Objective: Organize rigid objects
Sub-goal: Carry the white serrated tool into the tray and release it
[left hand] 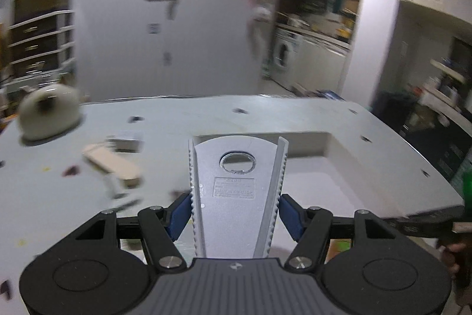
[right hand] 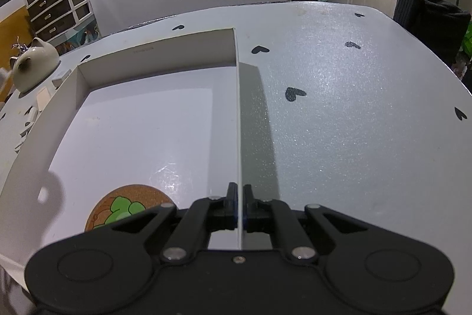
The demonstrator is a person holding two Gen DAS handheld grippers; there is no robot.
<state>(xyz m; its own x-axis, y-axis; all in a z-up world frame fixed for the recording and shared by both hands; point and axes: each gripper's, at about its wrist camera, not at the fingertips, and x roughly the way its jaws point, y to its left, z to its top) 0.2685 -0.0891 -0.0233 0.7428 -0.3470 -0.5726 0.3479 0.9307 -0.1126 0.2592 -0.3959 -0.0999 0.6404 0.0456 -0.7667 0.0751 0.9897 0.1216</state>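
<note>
My left gripper (left hand: 236,211) is shut on a flat grey plate (left hand: 212,164), its blue pads pressing both toothed sides. The plate has a round hole and a label, and is held above the table in front of the white box (left hand: 339,143); this view is blurred. In the right wrist view my right gripper (right hand: 240,197) is shut on the thin right wall (right hand: 238,108) of the white box. A round cork coaster (right hand: 129,208) with a green picture lies inside the box near its front.
A cat-shaped ceramic pot (left hand: 48,114) (right hand: 35,64) stands at the table's left. A flat wooden piece (left hand: 112,164) and several small items lie left of the box. The grey table (right hand: 354,138) with black heart marks stretches to the right. A dark chair (right hand: 427,16) stands beyond the far right edge.
</note>
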